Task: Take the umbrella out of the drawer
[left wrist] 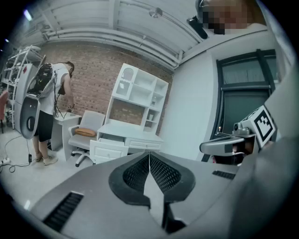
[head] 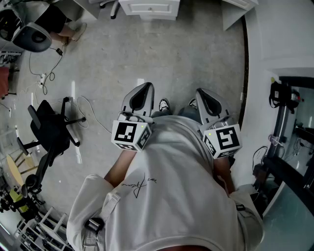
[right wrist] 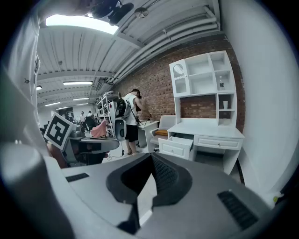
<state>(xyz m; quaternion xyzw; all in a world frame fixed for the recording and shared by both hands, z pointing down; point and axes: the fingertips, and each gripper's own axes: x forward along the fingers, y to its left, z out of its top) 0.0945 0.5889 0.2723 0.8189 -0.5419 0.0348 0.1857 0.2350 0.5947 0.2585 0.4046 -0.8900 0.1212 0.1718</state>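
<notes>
The person wears a loose white T-shirt [head: 167, 196] with a small black script print [head: 140, 185] on the chest and a black buckle [head: 94, 224] near one shoulder. The shoes [head: 164, 104] are black and white. The left gripper [head: 146, 86] and right gripper [head: 201, 92] are smooth grey shells with black mesh pads [left wrist: 163, 173]. Each bears a cube [head: 130, 135] with black-and-white square markers and a small green light.

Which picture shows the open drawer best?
The right gripper view: the drawer sticks out of the white desk, front and side both plain. The left gripper view shows it too, mostly its front, beside a chair. The head view catches only a white bit of the desk at the top edge.
</notes>
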